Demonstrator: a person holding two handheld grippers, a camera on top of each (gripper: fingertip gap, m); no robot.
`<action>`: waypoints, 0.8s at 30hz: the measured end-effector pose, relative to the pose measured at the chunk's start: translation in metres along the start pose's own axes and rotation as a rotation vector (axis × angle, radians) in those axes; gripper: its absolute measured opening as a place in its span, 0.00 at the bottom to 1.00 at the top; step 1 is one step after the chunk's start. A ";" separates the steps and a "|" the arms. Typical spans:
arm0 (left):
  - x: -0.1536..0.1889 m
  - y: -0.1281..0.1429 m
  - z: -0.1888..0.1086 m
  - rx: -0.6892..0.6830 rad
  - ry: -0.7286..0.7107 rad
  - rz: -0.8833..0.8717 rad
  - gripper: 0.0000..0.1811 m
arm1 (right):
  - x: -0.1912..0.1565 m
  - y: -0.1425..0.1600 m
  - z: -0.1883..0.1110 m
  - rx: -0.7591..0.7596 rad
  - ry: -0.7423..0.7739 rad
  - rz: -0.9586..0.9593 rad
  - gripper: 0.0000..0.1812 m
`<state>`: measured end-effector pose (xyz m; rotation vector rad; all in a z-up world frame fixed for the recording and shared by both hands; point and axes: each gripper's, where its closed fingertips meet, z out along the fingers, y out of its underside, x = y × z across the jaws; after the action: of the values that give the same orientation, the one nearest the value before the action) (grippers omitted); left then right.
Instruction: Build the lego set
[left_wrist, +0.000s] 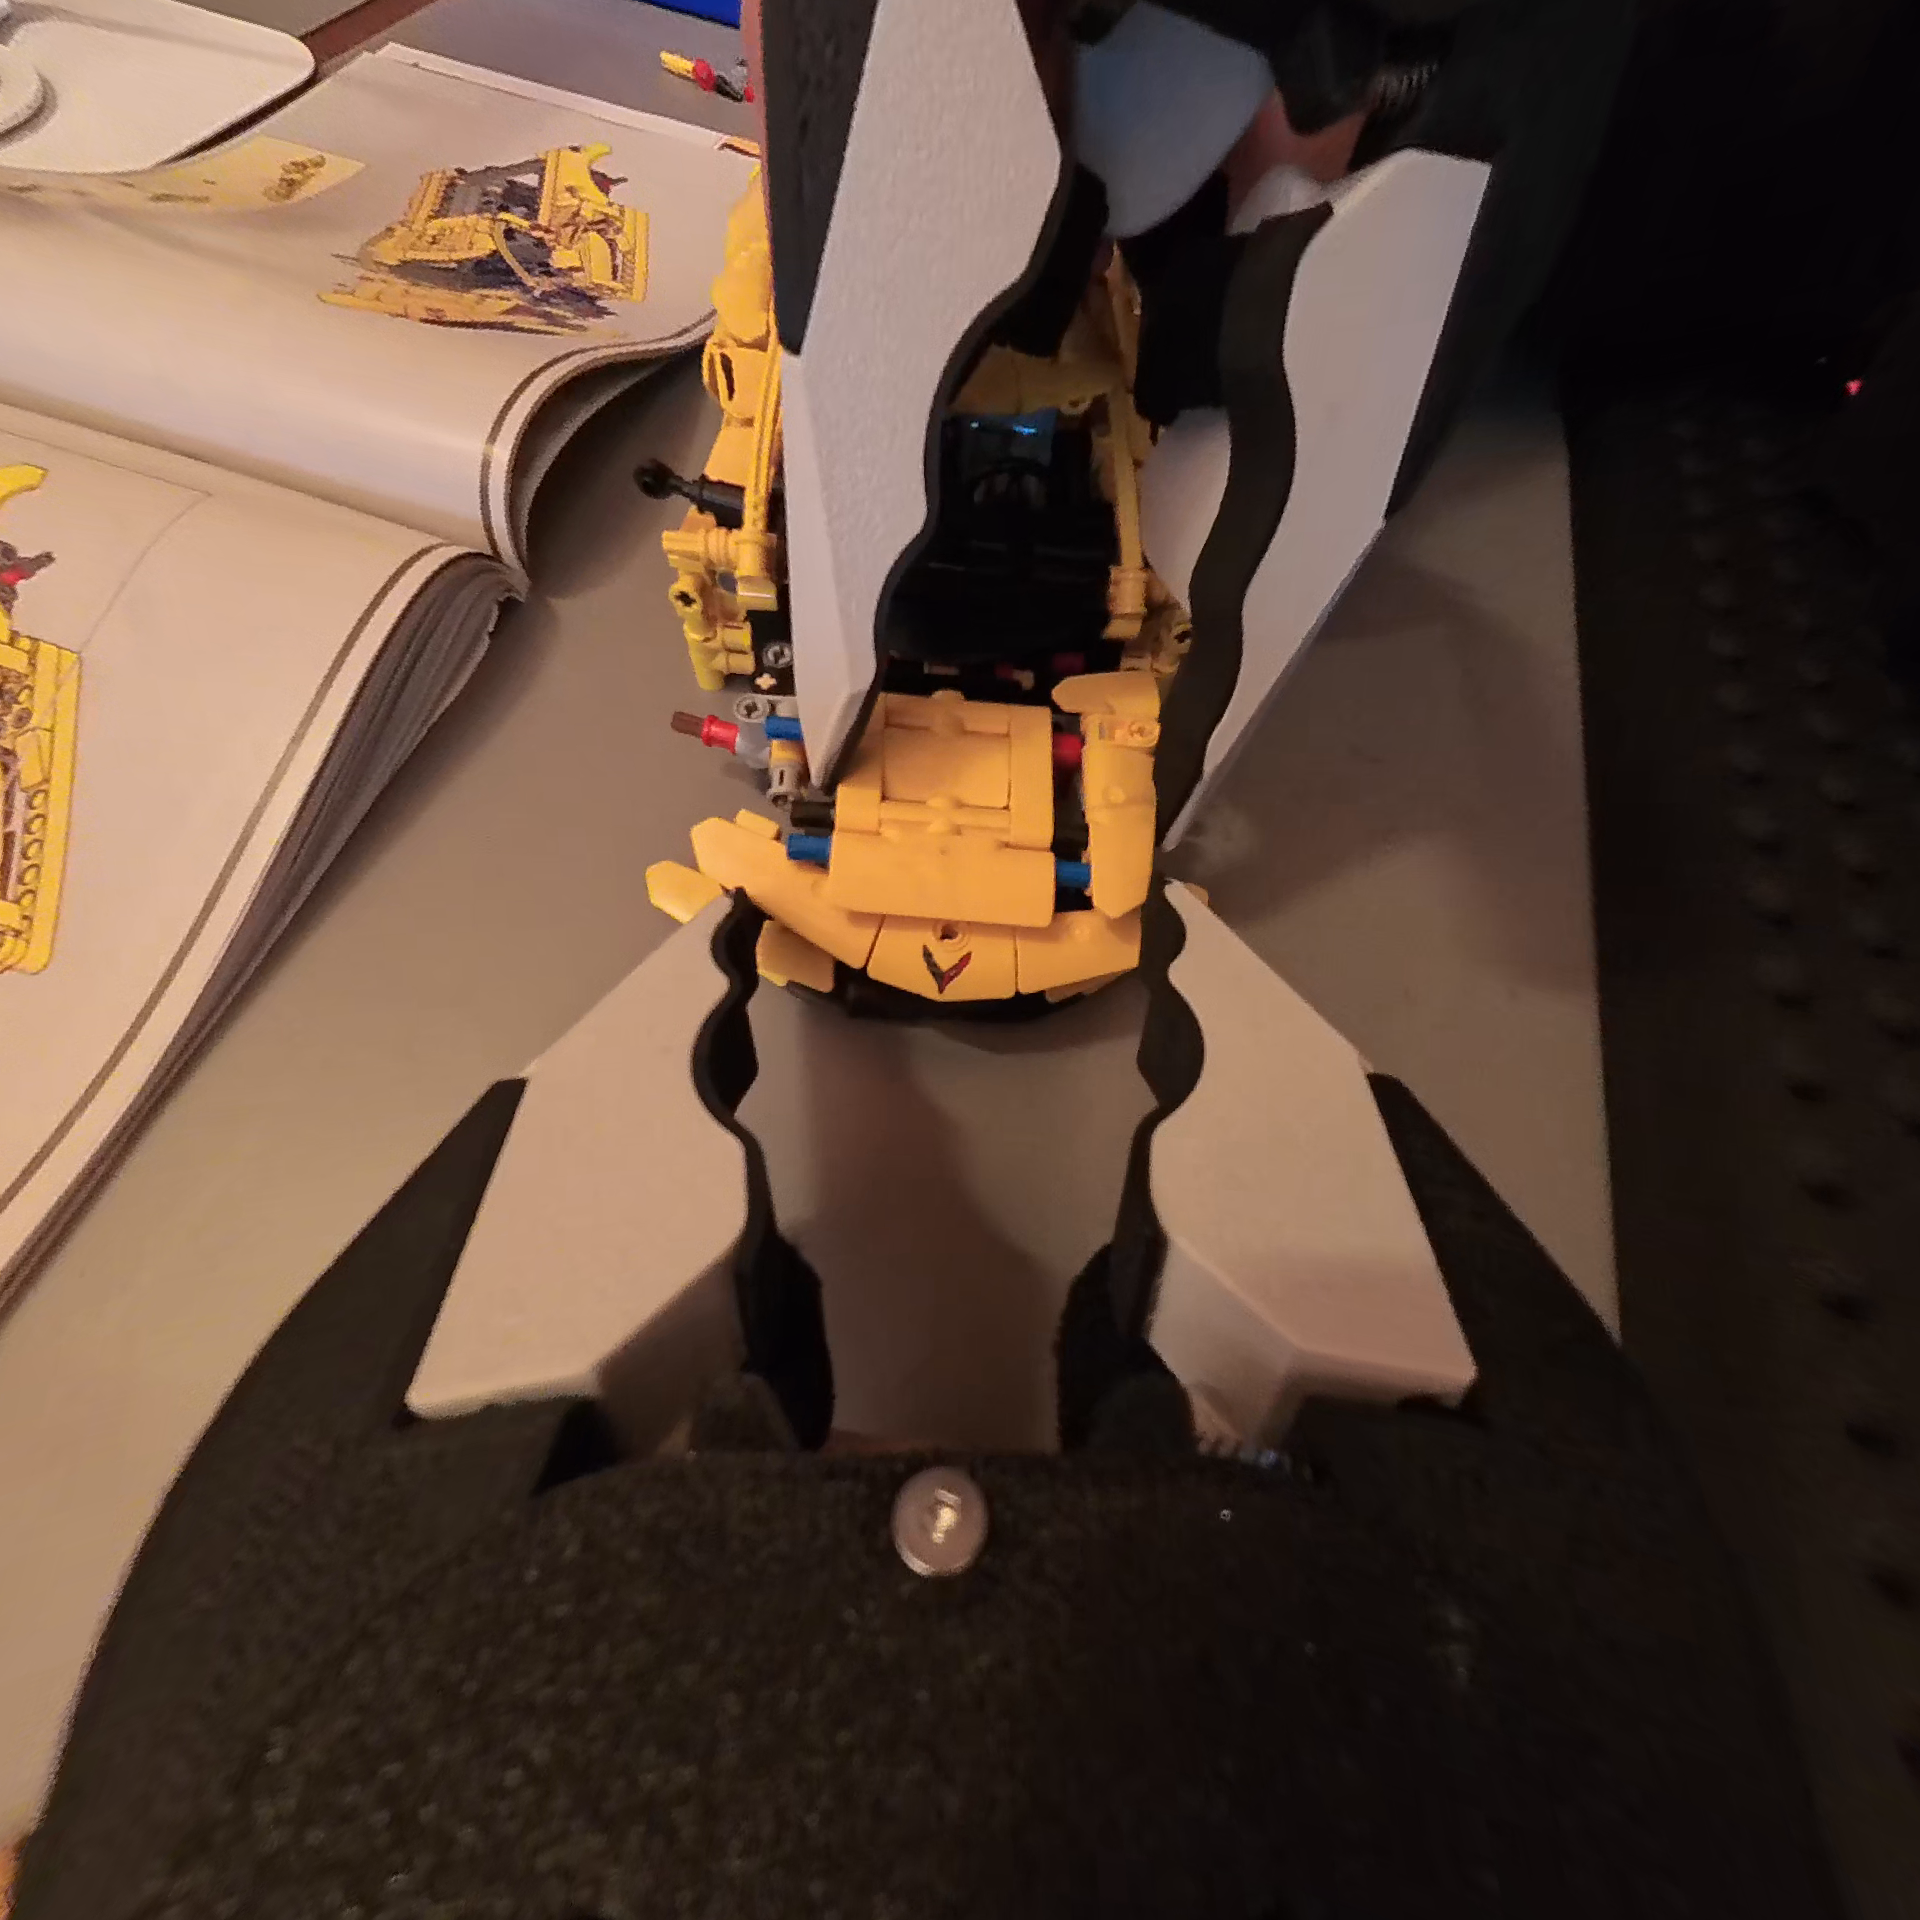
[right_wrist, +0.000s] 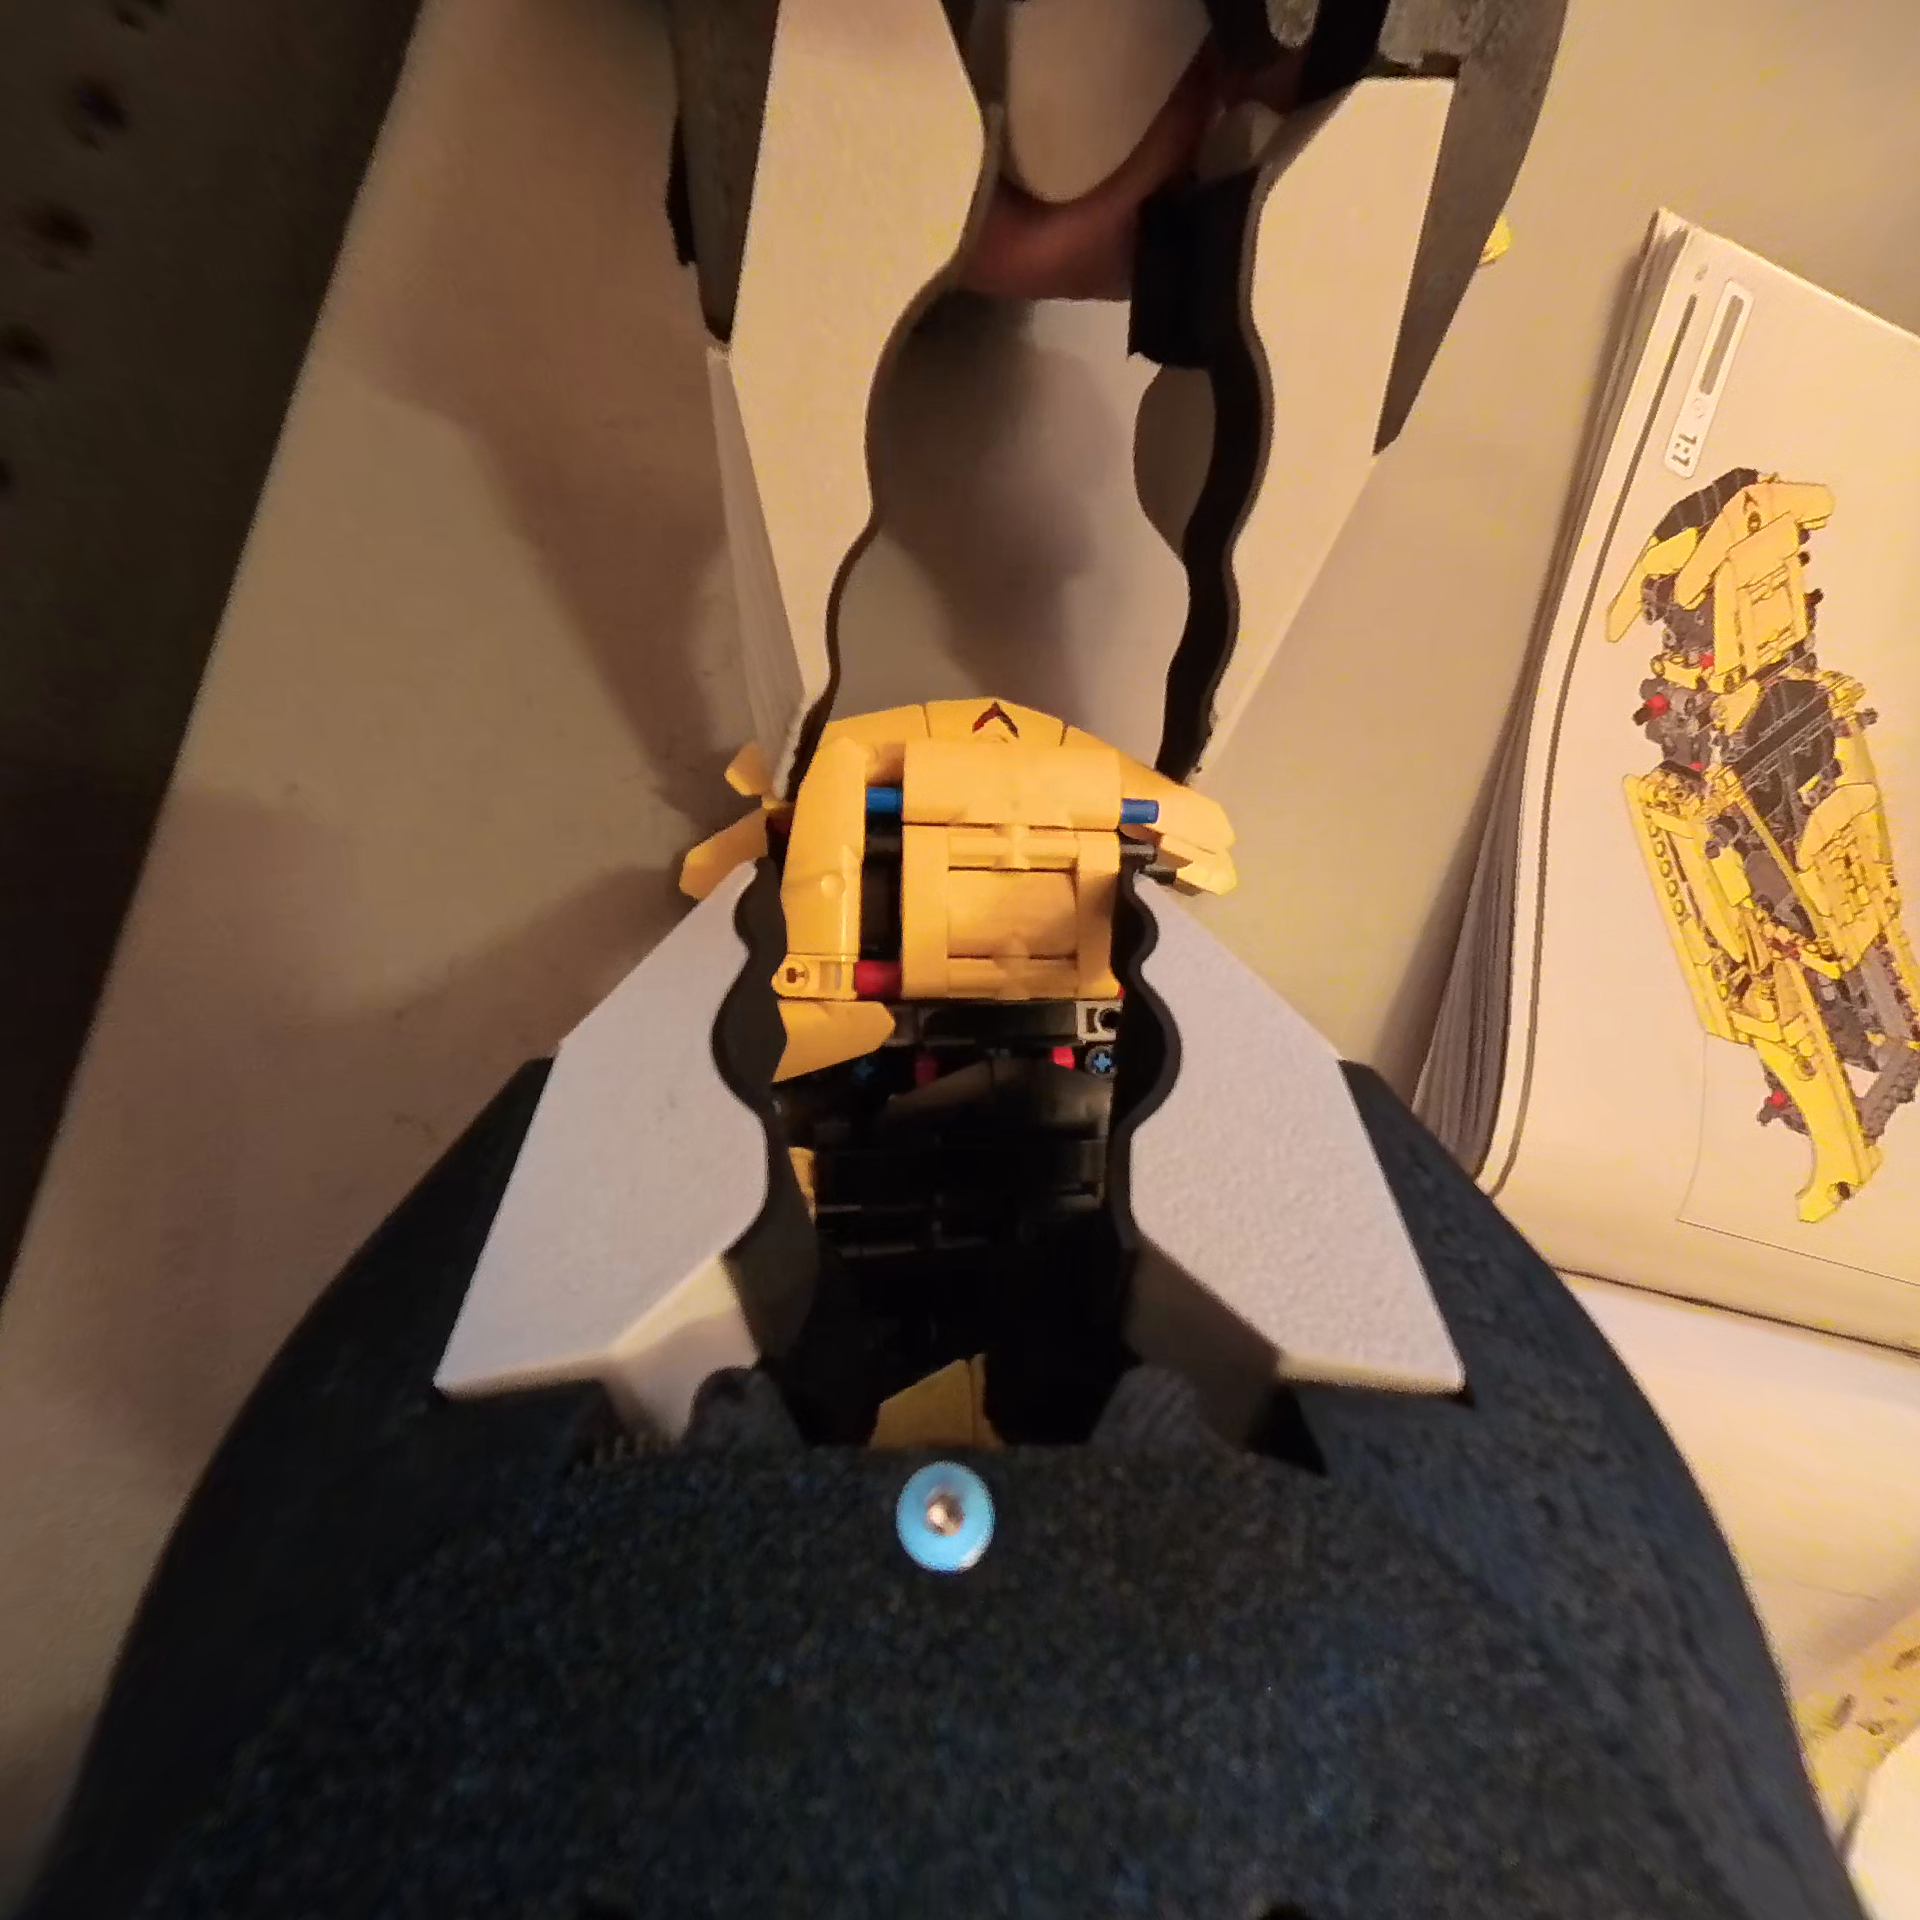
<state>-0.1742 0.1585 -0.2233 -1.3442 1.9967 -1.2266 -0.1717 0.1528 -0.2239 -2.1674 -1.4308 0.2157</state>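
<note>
A half-built yellow and black lego car (left_wrist: 935, 790) rests on the grey table (left_wrist: 468, 1039), with its nose toward my left gripper. My left gripper (left_wrist: 945, 904) has its jaws set wide, and its fingertips (left_wrist: 727, 925) press the two sides of the nose. My right gripper (right_wrist: 945, 894) comes from the opposite end and is closed around the black cabin of the car (right_wrist: 997, 883). The right gripper also shows in the left wrist view (left_wrist: 1003, 800), and the left gripper in the right wrist view (right_wrist: 1003, 743). The car's rear is hidden behind the right gripper.
An open instruction booklet (left_wrist: 260, 623) lies left of the car and also shows in the right wrist view (right_wrist: 1714, 831). Small loose pieces (left_wrist: 707, 73) lie at the far edge. A dark perforated surface (left_wrist: 1766, 935) borders the table on the right.
</note>
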 end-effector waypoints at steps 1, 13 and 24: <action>0.000 0.000 0.000 0.003 0.003 -0.005 0.41 | 0.000 0.000 0.000 0.007 -0.009 0.015 0.35; -0.003 0.000 -0.003 0.011 -0.003 -0.025 0.40 | -0.001 0.006 -0.008 -0.006 -0.097 0.057 0.50; -0.001 0.001 0.000 -0.001 -0.007 -0.020 0.38 | 0.002 0.018 -0.001 -0.063 -0.059 0.026 0.39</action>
<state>-0.1746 0.1596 -0.2239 -1.3701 1.9834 -1.2283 -0.1563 0.1491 -0.2319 -2.2487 -1.4606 0.2497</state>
